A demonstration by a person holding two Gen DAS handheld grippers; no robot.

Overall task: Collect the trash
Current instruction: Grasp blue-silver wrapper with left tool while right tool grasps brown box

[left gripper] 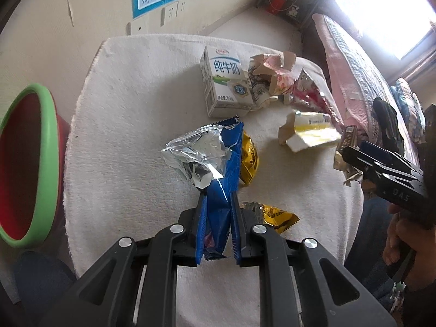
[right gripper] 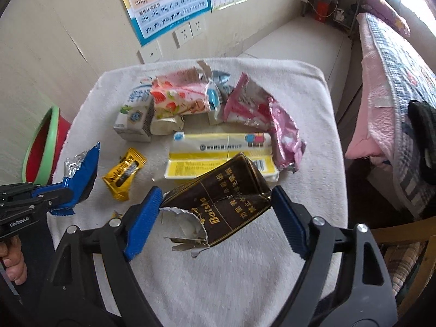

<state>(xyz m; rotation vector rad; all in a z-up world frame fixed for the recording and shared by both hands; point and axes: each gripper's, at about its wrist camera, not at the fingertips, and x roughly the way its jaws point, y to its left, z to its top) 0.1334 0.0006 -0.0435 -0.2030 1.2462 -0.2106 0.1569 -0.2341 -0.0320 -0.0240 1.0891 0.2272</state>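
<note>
While a red bin with a green rim (left gripper: 41, 160) stands off the left edge of the towel-covered table (left gripper: 130, 125), the left gripper (left gripper: 218, 218) is clamped nearly shut on a blue snack wrapper (left gripper: 220, 163), whose torn silver foil lining flares out above the blue pads (left gripper: 200, 226). Just right of that wrapper lie two small yellow candy packets (left gripper: 249, 158), one beside it and one nearer the gripper. Farther back, a white milk carton (left gripper: 223, 81) sits against a heap of crumpled pink wrappers (right gripper: 245, 103), with a flattened yellow-and-white box (right gripper: 223, 155) in front of them. At the right, the right gripper (right gripper: 218, 212) stands wide, both pads pressing the sides of a crushed dark brown cigarette pack (right gripper: 226, 201) lettered "Baisha", held tilted above the towel with torn foil hanging from its lower end.
</note>
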